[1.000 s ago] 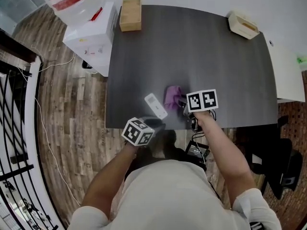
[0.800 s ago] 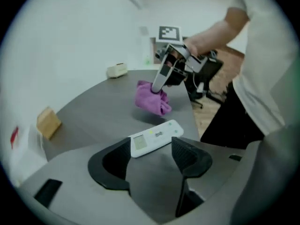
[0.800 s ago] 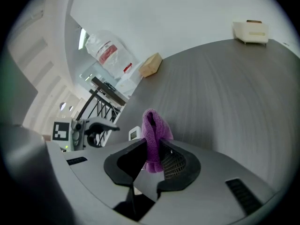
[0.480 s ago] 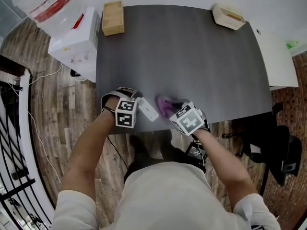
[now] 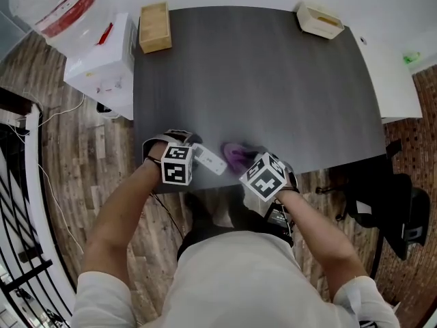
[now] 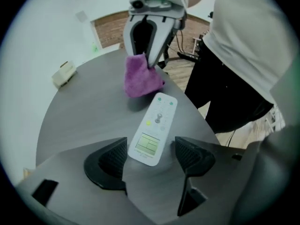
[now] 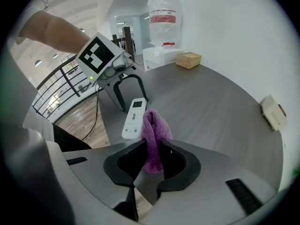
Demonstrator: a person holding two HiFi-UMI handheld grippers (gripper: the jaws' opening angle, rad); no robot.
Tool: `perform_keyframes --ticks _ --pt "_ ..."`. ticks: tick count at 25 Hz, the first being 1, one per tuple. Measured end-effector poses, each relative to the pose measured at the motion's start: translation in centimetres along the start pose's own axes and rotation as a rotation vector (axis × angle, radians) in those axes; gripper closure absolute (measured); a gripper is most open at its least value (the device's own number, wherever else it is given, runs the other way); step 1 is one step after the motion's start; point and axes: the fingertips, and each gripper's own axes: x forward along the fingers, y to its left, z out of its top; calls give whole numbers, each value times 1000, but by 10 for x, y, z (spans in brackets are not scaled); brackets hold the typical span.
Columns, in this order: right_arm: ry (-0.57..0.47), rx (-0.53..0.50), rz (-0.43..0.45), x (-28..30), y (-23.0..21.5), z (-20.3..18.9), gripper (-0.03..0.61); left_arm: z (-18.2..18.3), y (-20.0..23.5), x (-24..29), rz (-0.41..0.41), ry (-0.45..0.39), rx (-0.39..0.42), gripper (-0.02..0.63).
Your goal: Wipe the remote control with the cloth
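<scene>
The lower end of the purple cloth [image 7: 154,125] is buried between the jaws of the right tongs [image 7: 152,156], which are clamped on it, so only its bunched top shows. From the head view the marker cubes cover both pairs of jaws and part of the cloth, and the print on the white remote control [image 6: 154,125] is too small to read anywhere. The remote lies flat on the dark worktop [image 5: 273,80], close to its near edge and left of the cloth. Its display end sits between the jaws of the left tongs [image 6: 151,154], which have just been opening and now stand wide, with neither pad pressing on it. The cloth hangs just beside the remote's button end, on the right; whether the two touch cannot be made out.
</scene>
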Motion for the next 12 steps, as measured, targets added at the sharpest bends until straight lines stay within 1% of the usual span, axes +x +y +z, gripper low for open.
perform_keyframes --ticks 2,4,6,8,12 --pt "4 -1 4 2 2 0 495 -6 -1 4 -5 46 69 314" --pt "12 -7 8 2 6 0 495 -9 -1 7 -29 62 88 314" --pt "21 -20 8 2 9 0 495 -11 0 7 -58 58 69 311" --pt "25 -31 7 2 11 0 495 -13 2 8 -87 55 33 311" --pt "31 -35 3 0 14 -6 495 -15 -1 11 -140 78 -29 318"
